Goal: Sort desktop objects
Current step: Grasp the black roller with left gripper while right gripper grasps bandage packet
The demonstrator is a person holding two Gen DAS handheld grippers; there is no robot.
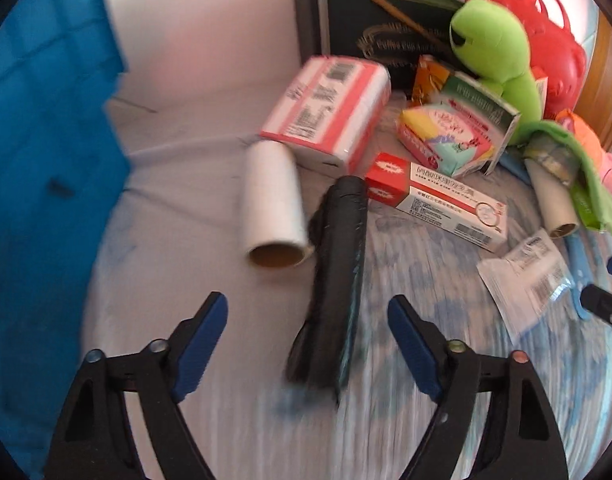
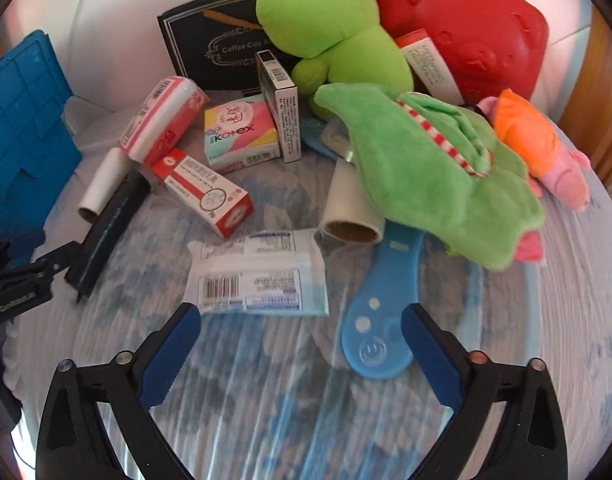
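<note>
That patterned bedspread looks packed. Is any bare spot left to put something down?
Yes: the blue-and-white patterned cloth is bare nearest the camera, below the white plastic wipes packet and flat blue plastic paddle. Another pale strip lies between the blue plastic crate and white paper roll. Behind is crowded.

In the lower part of the frame the left claw (image 1: 307, 320) stands open, and the near end of a black roll (image 1: 333, 280) lies between its blue pads (image 1: 204, 344) without touching them. Just left of the roll lies a white roll (image 1: 272, 204). At upper right sit a green plush toy (image 1: 493, 52) and a red basket (image 1: 553, 40). A blue crate (image 1: 46, 160) fills the left side.
</note>
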